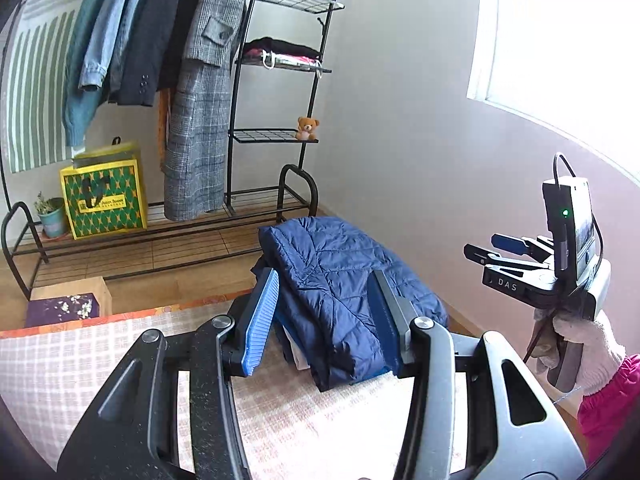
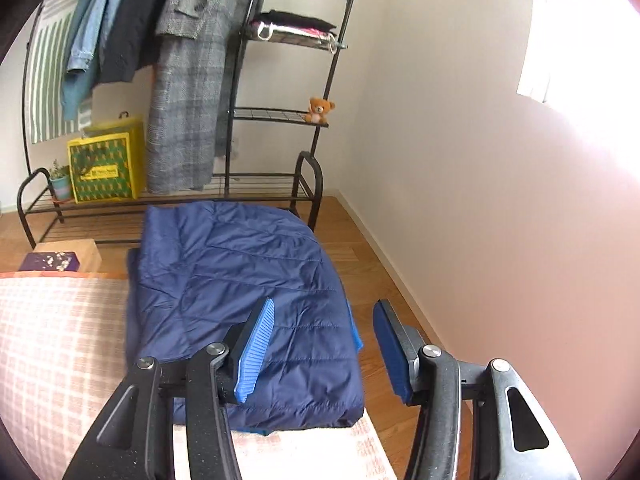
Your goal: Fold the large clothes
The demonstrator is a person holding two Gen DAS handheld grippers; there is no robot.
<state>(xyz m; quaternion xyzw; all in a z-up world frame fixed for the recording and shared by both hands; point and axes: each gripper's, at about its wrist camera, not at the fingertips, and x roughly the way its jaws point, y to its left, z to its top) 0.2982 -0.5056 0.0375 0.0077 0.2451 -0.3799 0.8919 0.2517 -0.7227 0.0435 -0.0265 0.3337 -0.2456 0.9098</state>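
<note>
Left claw (image 1: pixel 324 316) stood wide, its 2 blue pads on either side of the jacket (image 1: pixel 340 280) but holding nothing that I could make out; whether a pad brushed the fabric could not be told. To its right, the right claw (image 2: pixel 324 344) was wide too and empty, hovering above the jacket's near right corner.

The jacket, a navy quilted one, lay folded into a thick rectangle at the far right end of the checked mat (image 2: pixel 52 336), its far edge hanging past the mat toward the rack (image 2: pixel 308 184).

Judging by that compact shape, the folding looked finished or nearly so; what seemed left was squaring the edges or taking another garment, though no other loose garment showed on the mat.

Left wrist view alone showed the stacked layers along the jacket's side, with a pale lining peeking out, and the right claw from outside, held in a white-gloved hand (image 1: pixel 592 356). Right wrist view alone showed the smooth top face.
</note>
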